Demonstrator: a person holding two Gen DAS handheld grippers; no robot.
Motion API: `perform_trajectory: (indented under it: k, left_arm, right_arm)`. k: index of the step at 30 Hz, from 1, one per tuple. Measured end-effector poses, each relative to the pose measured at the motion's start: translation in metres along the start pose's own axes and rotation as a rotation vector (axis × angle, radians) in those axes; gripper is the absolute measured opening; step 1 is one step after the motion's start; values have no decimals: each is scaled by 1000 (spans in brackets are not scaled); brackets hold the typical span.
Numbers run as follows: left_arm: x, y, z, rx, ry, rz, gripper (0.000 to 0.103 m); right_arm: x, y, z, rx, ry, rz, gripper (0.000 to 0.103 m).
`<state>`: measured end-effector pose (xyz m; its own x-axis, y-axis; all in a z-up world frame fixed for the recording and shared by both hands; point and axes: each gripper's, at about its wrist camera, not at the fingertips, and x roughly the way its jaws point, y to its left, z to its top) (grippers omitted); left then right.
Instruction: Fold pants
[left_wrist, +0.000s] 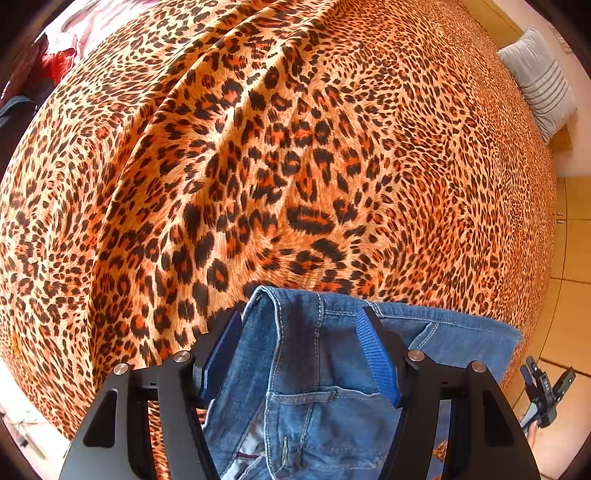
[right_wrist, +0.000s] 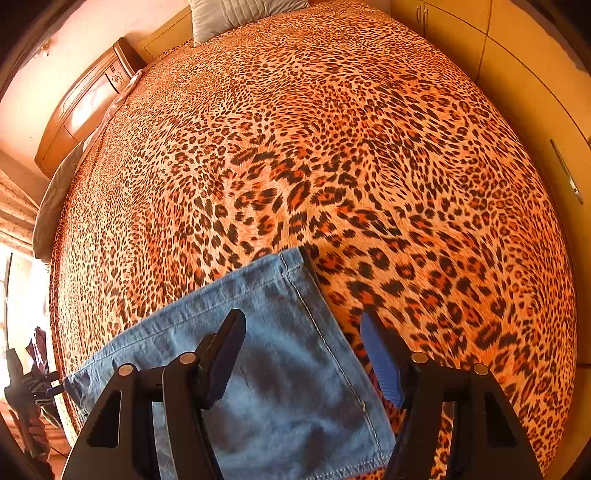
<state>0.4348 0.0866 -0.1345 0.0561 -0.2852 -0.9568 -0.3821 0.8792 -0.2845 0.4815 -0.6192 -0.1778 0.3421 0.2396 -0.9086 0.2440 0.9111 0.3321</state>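
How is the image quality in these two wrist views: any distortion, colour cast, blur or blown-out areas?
Left wrist: strong fisheye bulge in the leopard bedspread, warm orange cast, jeans sharp, upper-left corner washed out. Right wrist: same bulge and cast, window at the left edge blown out, jeans' hem crisp, no motion blur evident.

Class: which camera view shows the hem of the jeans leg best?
The right wrist view: the stitched hem lies flat in full sight on the leopard bedspread. The left wrist view shows the jeans' waistband and pocket instead.

pants on bedspread, pillow beyond
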Motion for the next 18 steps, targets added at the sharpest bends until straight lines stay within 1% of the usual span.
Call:
perform_trajectory:
  k: [2, 4, 7, 9, 11, 13, 14, 15, 16, 17, 18]
  left_arm:
    - [5, 5, 6, -13, 18, -2, 65]
    - [15, 7, 9, -17, 41, -15, 65]
    - [27, 1, 12, 1, 60, -4, 65]
    - [32, -6, 14, 24, 57, 9, 74]
    - [36, -15, 14, 45, 60, 12, 76]
    - [40, -24, 11, 60, 83, -15, 76]
    - [42, -29, 10, 75, 92, -24, 76]
    - [44, -33, 8, 92, 99, -23, 75]
    - [45, -36, 8, 107, 101, -15, 75]
    - [46, -37, 8, 113, 98, -7, 73]
    - [48, -38, 9, 108, 98, -13, 69]
  right_arm:
    - [11, 1, 11, -1, 6, 14, 69]
    - [20, 2, 21, 2, 7, 7, 69]
    - [34, 2, 35, 21, 14, 10, 71]
    - [44, 4, 41, 25, 26, 15, 73]
    - [55, 9, 43, 10, 56, -5, 75]
    - [66, 15, 41, -17, 88, -15, 75]
    - [71, 18, 38, -36, 102, -36, 75]
    - [72, 22, 36, -63, 97, -53, 76]
    - [71, 26, 34, -94, 92, -62, 76]
    - [72, 30, 32, -121, 98, -72, 74]
    - [72, 33, 29, -147, 102, -86, 68]
